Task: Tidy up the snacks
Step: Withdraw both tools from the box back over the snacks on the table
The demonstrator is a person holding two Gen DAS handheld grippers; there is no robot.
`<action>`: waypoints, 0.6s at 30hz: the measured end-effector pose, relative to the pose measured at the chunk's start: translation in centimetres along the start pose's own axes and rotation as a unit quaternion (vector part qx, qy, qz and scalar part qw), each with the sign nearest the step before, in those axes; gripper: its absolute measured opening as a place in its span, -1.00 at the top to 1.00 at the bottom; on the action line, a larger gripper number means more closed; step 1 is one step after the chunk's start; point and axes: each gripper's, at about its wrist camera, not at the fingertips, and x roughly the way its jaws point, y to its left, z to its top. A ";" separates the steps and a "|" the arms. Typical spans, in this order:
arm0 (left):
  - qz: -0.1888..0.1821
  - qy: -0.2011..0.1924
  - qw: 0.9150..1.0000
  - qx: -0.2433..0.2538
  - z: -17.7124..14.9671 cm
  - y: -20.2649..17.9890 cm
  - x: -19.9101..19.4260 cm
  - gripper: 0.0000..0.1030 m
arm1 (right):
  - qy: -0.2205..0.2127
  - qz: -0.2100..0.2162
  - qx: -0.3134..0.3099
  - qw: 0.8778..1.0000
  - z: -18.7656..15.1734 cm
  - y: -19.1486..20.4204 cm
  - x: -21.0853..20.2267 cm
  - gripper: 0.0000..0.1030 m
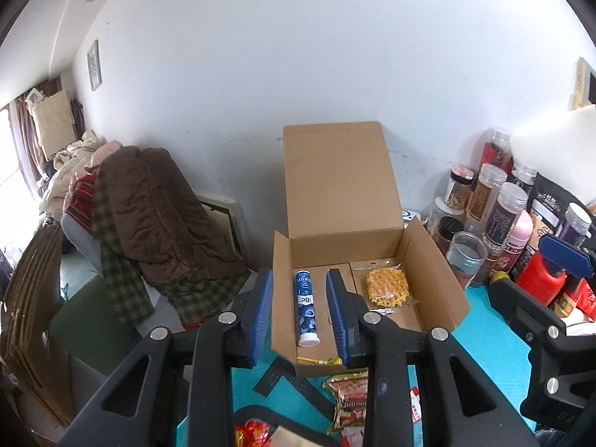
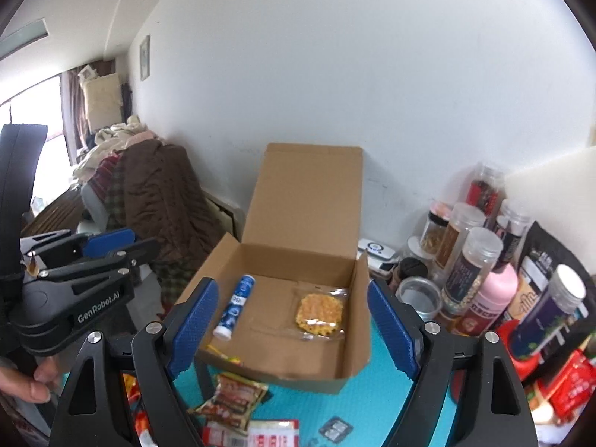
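An open cardboard box (image 1: 439, 272) (image 2: 357, 320) stands on the teal mat with its lid up against the wall. Inside lie a blue tube (image 1: 305, 307) (image 2: 234, 307) at the left and a wrapped waffle (image 1: 387, 287) (image 2: 320, 313) at the right. A lollipop (image 1: 324, 362) lies at the box's front. My left gripper (image 1: 300, 313) is open and empty, hovering over the tube. My right gripper (image 2: 290, 327) is open wide and empty above the box front. Snack packets (image 1: 350, 398) (image 2: 234, 398) lie on the mat in front of the box.
Jars and bottles (image 1: 495, 205) (image 2: 473, 260) crowd the right side, with a red container (image 1: 540, 279) and dark bags. A chair draped in a brown coat (image 1: 156, 216) (image 2: 156, 201) stands to the left. Folded cardboard (image 1: 33, 298) leans at far left.
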 end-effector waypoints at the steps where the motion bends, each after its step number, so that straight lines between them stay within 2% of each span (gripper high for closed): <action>1: 0.000 -0.005 1.000 -0.001 -0.2 0.1 -0.8 0.43 | -0.004 0.000 -0.002 1.000 -0.1 0.2 -0.6 -0.62; 9: -0.003 -0.022 1.000 0.005 -2.8 0.3 -5.3 0.43 | -0.030 0.006 -0.005 1.000 -2.0 1.8 -4.9 -0.65; 12: 0.005 -0.019 1.000 0.003 -4.2 0.6 -6.5 0.43 | -0.033 0.009 -0.006 0.999 -3.0 2.3 -6.0 -0.65; 18: -0.006 -0.018 1.000 0.004 -6.9 1.3 -8.4 0.43 | -0.032 0.019 -0.009 0.999 -5.5 3.6 -7.6 -0.65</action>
